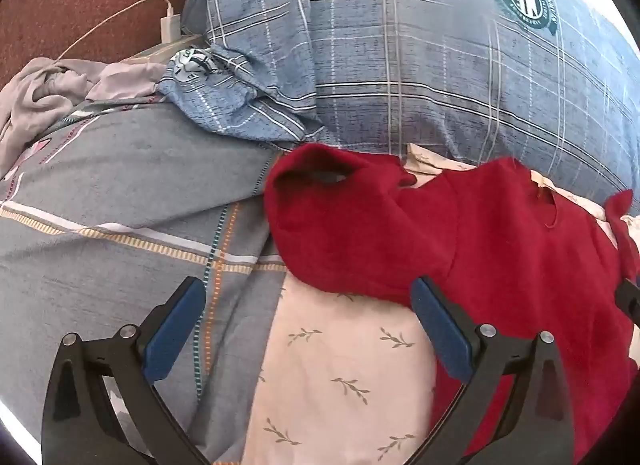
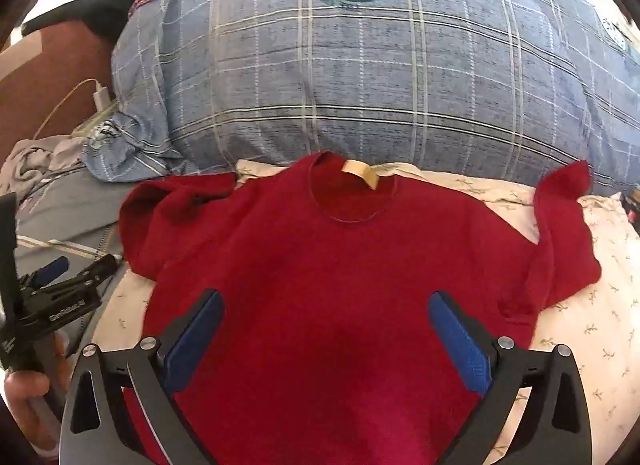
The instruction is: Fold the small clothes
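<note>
Hovering nearest to the right wrist camera, the right gripper [image 2: 324, 333] is standing with its blue pads spread wide and nothing between them, looking down over the chest of the red top [image 2: 340, 265]. Off to that view's left edge, the left gripper [image 2: 76, 265] is being carried by a hand [image 2: 28, 397], and in its own view [image 1: 308, 329] its pads are likewise gaping apart, empty, with one pad over the garment's edge and the other over the grey checked cover [image 1: 100, 205].

The red top is lying face up and spread flat on the pale leaf-print sheet [image 1: 340, 377], both short sleeves reaching outward and the collar, with its tan label [image 2: 362, 173], pointing away from the person. No fold looks made yet, so I judge the work to be sitting at its start: the garment is laid out and the first grasp is being lined up.

The next move is probably calling for each set of pads to come down and pinch a side, likely a sleeve or shoulder plus the hem beneath it, catching both layers of the soft knit so it does not bunch.

Beyond the collar, the big blue plaid pillow [image 2: 360, 77] is bulging up. Farther left, a crumpled pale cloth [image 1: 44, 93] and a white charger [image 1: 170, 27] are lying against a reddish backdrop.
</note>
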`<state>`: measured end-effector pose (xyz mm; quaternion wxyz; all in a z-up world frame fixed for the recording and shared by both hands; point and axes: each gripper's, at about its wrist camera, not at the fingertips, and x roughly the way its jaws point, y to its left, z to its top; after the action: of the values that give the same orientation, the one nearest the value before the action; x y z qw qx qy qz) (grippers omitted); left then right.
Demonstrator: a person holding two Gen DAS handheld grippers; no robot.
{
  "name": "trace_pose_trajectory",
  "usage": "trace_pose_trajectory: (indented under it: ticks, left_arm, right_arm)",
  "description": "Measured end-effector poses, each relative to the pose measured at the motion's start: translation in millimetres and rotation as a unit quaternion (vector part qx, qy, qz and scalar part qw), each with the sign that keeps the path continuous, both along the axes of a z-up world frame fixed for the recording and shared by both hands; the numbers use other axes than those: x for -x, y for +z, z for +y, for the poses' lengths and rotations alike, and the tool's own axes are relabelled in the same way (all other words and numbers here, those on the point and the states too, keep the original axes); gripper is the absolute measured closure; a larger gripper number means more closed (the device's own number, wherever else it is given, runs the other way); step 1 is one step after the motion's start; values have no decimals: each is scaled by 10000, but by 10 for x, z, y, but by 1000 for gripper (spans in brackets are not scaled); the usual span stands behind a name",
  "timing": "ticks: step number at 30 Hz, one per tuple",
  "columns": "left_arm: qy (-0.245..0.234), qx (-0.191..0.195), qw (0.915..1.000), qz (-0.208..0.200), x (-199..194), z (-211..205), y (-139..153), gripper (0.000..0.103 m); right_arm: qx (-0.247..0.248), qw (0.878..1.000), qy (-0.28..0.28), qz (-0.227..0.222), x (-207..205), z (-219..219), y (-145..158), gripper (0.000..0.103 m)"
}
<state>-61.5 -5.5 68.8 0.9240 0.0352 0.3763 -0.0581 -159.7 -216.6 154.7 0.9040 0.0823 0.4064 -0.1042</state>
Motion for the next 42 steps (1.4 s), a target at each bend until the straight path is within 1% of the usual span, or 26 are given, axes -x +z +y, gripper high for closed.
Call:
trace_pose_trajectory:
  ticks: [3, 6, 11, 13, 15, 16, 17, 19, 20, 22, 23, 25, 26, 29, 34, 37, 42]
  left_arm:
    - [-50, 133, 9999, 86, 38, -57, 46, 0]
    - [-111, 204, 9997, 90, 103, -162, 112, 0]
    - [-353, 83, 9993, 47, 176, -448, 252, 0]
    - [-450, 134, 9989, 92, 175, -566, 299, 0]
    - [-526, 272, 9981, 159, 175, -687, 334, 0]
    - [-554, 315, 9978, 165, 173, -731, 339, 0]
    - [-614, 359, 9974, 154, 178, -786, 344, 0]
    - [-667, 321, 9972, 131, 171, -888, 322, 0]
    - [-673, 311, 9972, 103, 168, -914, 299, 0]
    - [-623, 352, 9974, 29, 156, -938, 229, 0]
    - [-637, 379, 9972, 30, 146, -944, 172, 0]
    - [-730, 347, 9967, 112, 107, -972, 110, 0]
    - [-785, 271, 9965, 135, 90, -987, 87, 0]
    - [-819, 40, 9966, 15, 91, -991, 68, 0]
    - [-814, 153, 9966, -1, 66, -911, 94, 0]
    - [-759, 140, 9970, 7, 26, -876, 90, 0]
    - [-660, 313, 9973, 125, -35, -785, 75, 0]
  right_arm:
    - [53, 9999, -157, -25, 44, -101, 4, 1]
    - [97, 9995, -311, -25, 98, -218, 18, 1]
    - [157, 9986, -509, 37, 166, -427, 78, 1]
    - [111, 9981, -611, -42, 225, -509, 93, 1]
    - [127, 9973, -725, -55, 271, -580, 101, 0]
    - [145, 9967, -766, -230, 312, -614, 94, 0]
    - [122, 9965, -797, -222, 324, -646, 90, 0]
    - [45, 9962, -843, -196, 327, -666, 68, 0]
    - [41, 9964, -838, -88, 318, -674, 59, 0]
    - [96, 9965, -828, -56, 318, -668, 27, 1]
    - [104, 9964, -833, -62, 316, -663, 12, 1]
    - [112, 9966, -813, 65, 279, -662, 25, 1]
    - [107, 9967, -797, 66, 267, -650, 20, 1]
    - [99, 9967, -794, 100, 220, -632, 7, 1]
    - [107, 9974, -685, 208, 122, -554, -33, 1]
    - [58, 9977, -656, 157, 111, -512, -53, 1]
    - [-38, 9980, -612, 173, 64, -462, -98, 1]
